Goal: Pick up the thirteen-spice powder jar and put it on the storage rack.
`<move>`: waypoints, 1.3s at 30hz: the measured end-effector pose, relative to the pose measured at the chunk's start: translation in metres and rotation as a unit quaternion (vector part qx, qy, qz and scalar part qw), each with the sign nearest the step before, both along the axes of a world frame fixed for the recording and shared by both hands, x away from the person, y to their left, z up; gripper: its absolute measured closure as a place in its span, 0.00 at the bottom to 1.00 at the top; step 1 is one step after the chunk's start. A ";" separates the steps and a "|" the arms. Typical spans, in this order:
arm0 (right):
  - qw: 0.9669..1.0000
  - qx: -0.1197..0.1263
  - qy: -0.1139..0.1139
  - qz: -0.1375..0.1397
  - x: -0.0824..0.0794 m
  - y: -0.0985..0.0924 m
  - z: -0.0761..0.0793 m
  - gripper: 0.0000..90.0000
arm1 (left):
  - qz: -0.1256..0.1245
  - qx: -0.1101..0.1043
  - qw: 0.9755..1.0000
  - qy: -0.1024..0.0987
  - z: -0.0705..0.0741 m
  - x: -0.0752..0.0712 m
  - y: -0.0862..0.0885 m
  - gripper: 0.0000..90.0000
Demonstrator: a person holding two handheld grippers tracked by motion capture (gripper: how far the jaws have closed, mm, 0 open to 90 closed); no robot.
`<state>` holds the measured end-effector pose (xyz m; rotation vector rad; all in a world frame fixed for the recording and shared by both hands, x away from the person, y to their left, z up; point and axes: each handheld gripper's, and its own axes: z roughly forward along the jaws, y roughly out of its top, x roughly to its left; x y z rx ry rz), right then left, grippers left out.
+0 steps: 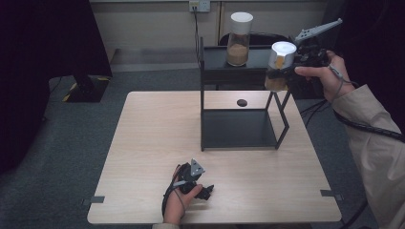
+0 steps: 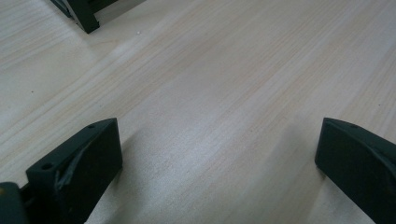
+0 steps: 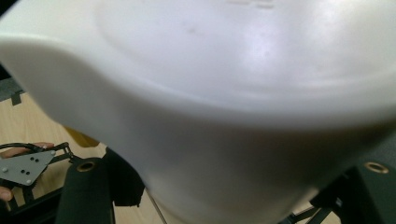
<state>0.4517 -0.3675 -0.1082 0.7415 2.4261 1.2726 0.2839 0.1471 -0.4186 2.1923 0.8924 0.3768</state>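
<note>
1. Right gripper (image 1: 292, 64): we find it clamped on a clear cylindrical jar with white lid and brown contents (image 1: 278, 67), held in the air off the right end of the black metal two-tier shelf (image 1: 237, 129).
2. Second such jar (image 1: 239, 39): on the shelf's top tier.
3. Left gripper (image 1: 203, 189): jaws spread, empty, by the pale wooden table's (image 1: 153, 143) near edge.
4. Handling, we judge: keep the jar upright, lid clear of the frame.
</note>
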 end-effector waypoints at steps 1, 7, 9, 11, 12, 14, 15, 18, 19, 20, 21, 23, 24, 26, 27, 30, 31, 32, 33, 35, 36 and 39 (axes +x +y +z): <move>1.000 0.000 0.002 0.000 0.001 0.000 0.002 0.34 | 0.000 0.000 1.000 0.000 0.000 0.000 0.000 0.00; 1.000 0.003 0.001 -0.003 0.003 0.000 0.014 0.34 | -0.002 0.000 1.000 0.000 0.000 0.000 0.001 0.00; 1.000 0.003 -0.001 -0.005 0.003 -0.001 0.019 0.34 | -0.002 0.000 1.000 0.000 0.000 0.000 0.001 0.00; 1.000 0.007 -0.001 -0.007 0.003 -0.003 0.023 0.34 | -0.002 0.000 1.000 0.000 0.000 0.000 0.001 0.00; 1.000 0.009 0.000 -0.008 0.004 -0.004 0.025 0.34 | -0.002 0.000 1.000 0.000 0.000 0.000 0.001 0.00; 1.000 0.010 -0.001 -0.013 0.005 -0.006 0.031 0.34 | -0.002 0.000 1.000 0.000 0.000 0.000 0.001 0.00; 1.000 0.010 -0.002 -0.015 0.005 -0.007 0.033 0.34 | -0.002 0.000 1.000 0.000 0.000 0.000 0.001 0.00; 1.000 0.012 -0.004 -0.020 0.008 -0.008 0.038 0.34 | -0.003 0.001 1.000 0.000 0.000 0.001 0.001 0.00; 1.000 0.012 -0.005 -0.021 0.009 -0.007 0.039 0.34 | -0.003 0.001 1.000 0.000 0.000 0.001 0.001 0.00; 1.000 0.014 -0.005 -0.022 0.010 -0.008 0.040 0.34 | -0.003 0.001 1.000 0.000 0.000 0.001 0.001 0.00; 1.000 0.016 -0.004 -0.024 0.011 -0.008 0.040 0.34 | -0.003 0.001 1.000 0.000 0.000 0.001 0.001 0.00; 0.999 0.017 -0.005 -0.027 0.014 -0.007 0.041 0.34 | -0.002 0.001 1.000 0.000 0.000 0.001 0.001 0.00; 0.999 0.020 -0.005 -0.030 0.016 -0.007 0.041 0.34 | -0.002 0.001 1.000 0.000 0.000 0.001 0.001 0.00; 0.999 0.023 -0.005 -0.035 0.020 -0.006 0.041 0.34 | -0.002 0.001 1.000 0.000 0.000 0.001 0.001 0.00; 0.999 0.023 -0.006 -0.037 0.021 -0.005 0.041 0.34 | -0.003 0.001 1.000 0.000 0.000 0.001 0.001 0.00; 0.999 0.022 -0.007 -0.045 0.028 -0.002 0.042 0.34 | -0.003 0.001 1.000 0.000 0.000 0.001 0.001 0.00; 0.999 0.023 -0.008 -0.049 0.030 0.000 0.042 0.34 | -0.003 0.001 1.000 0.000 0.000 0.001 0.001 0.00; 0.998 0.022 -0.011 -0.050 0.032 0.002 0.042 0.34 | -0.003 0.001 1.000 0.000 0.000 0.001 0.001 0.00; 0.998 0.022 -0.011 -0.052 0.034 0.003 0.042 0.34 | -0.003 0.001 1.000 0.000 0.000 0.001 0.001 0.00; 0.998 0.020 -0.011 -0.053 0.039 0.007 0.042 0.34 | -0.004 0.001 1.000 0.000 0.000 0.001 0.001 0.00; 0.998 0.019 -0.010 -0.054 0.042 0.009 0.041 0.34 | -0.004 0.001 1.000 0.000 0.000 0.001 0.001 0.00; 0.998 0.012 -0.011 -0.055 0.048 0.016 0.040 0.34 | -0.005 0.000 1.000 -0.001 0.000 0.001 0.002 0.00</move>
